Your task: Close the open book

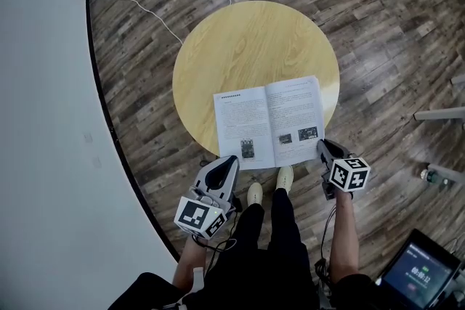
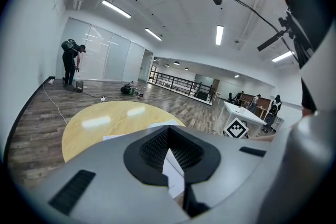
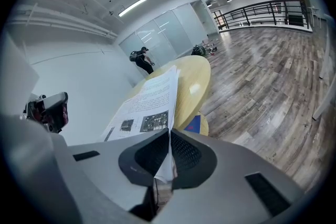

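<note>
Open white printed book (image 1: 269,120) lies at the round pale wooden table's (image 1: 254,40) near edge, left gripper (image 1: 231,160) pinching its left-page corner, right gripper (image 1: 322,145) clamped tight on the right page's edge.

head view steeply down; all views share book (image 1: 269,120)

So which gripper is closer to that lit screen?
Right. The right gripper sits up-left of the screen; the left gripper is farther left, past the person's legs.
</note>
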Available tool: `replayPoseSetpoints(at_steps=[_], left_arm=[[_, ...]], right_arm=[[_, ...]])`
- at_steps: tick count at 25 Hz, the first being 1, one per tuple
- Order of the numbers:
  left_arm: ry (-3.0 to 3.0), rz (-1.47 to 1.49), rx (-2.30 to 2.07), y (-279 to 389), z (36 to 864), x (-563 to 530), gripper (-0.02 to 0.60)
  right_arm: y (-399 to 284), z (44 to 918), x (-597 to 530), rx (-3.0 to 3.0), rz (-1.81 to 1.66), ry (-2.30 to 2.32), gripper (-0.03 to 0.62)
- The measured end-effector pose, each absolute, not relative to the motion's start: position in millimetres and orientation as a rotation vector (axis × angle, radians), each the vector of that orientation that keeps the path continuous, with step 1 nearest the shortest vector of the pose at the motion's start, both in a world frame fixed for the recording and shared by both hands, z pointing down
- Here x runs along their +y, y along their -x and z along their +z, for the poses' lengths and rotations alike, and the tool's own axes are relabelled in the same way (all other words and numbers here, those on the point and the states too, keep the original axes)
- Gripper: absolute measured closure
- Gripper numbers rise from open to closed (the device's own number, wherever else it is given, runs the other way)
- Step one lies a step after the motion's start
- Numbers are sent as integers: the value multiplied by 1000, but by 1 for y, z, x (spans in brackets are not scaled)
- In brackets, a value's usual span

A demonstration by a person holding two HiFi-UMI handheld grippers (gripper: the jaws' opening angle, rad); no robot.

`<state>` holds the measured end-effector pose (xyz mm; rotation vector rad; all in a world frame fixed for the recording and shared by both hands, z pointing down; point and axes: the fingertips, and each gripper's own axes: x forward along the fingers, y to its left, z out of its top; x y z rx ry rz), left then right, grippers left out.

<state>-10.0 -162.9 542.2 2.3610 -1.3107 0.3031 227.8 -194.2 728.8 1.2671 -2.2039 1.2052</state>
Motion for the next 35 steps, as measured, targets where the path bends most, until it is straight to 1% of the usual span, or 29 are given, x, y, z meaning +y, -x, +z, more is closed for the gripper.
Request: replayPoseSetpoints(at_steps=[5, 10, 22, 35], left_arm=[[-2357, 286, -1349, 19, 533, -163, 583], [-2370, 241, -1380, 41, 509, -146, 583], [-2357, 184, -1495, 71, 493, -133, 583], [-2311, 109, -1637, 140, 468, -88, 583]], right_arm=[[-230, 718, -195, -2213, 1175, -1280, 576], [-218, 684, -185, -2235, 1112, -1300, 577], [-207, 646, -201, -2312, 995, -1290, 579], [-130, 594, -195, -2435, 884, -1196, 579]])
